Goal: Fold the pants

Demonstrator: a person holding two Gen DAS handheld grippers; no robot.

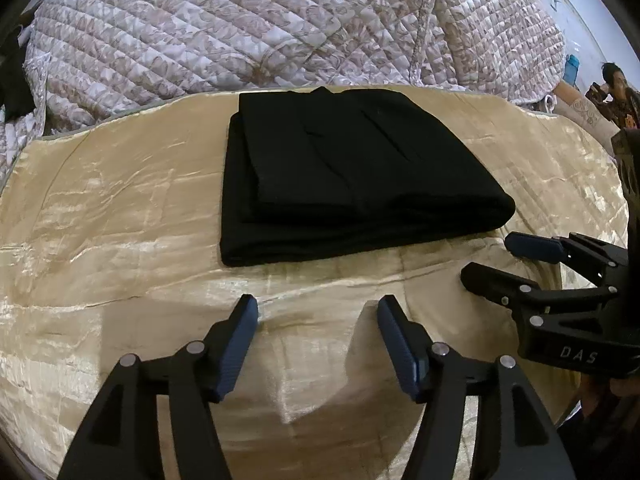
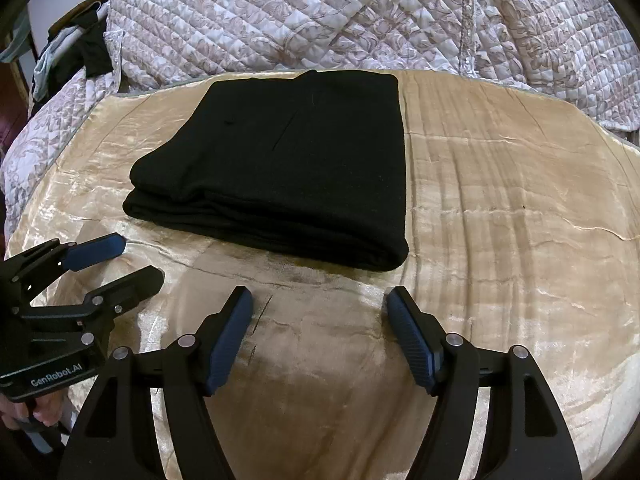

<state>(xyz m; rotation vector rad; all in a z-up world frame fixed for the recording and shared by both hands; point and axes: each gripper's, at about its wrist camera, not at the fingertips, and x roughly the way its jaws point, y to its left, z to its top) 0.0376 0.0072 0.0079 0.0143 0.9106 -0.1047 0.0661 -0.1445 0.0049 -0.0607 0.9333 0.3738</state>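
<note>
While both tools hang spread above the bed, the scene reads near to far as follows.

Left tool [image 1: 318, 308]: jaws spread wide, nothing between them; blue pads face each other over bare gold cloth, short of the pants' near edge.

Right tool [image 2: 319, 300]: jaws likewise spread, pinching nothing, just short of the near fold of the pants; in the left wrist view it shows at the right edge, off the pants' near right corner.

Hand: fingers [image 2: 40, 408] wrap the left tool's handle at the lower left of the right wrist view.

Gold blanket [image 1: 120, 208]: shiny, creased, spread over the bed and carrying the pants.

Pants [image 1: 340, 168]: black, folded into a thick, roughly square stack of layers, lying flat on the gold blanket, apart from both tools.

Quilt [image 1: 240, 28]: pale floral quilting, bunched up behind the blanket.

Person [image 1: 618, 92]: small, at the far right edge.
</note>
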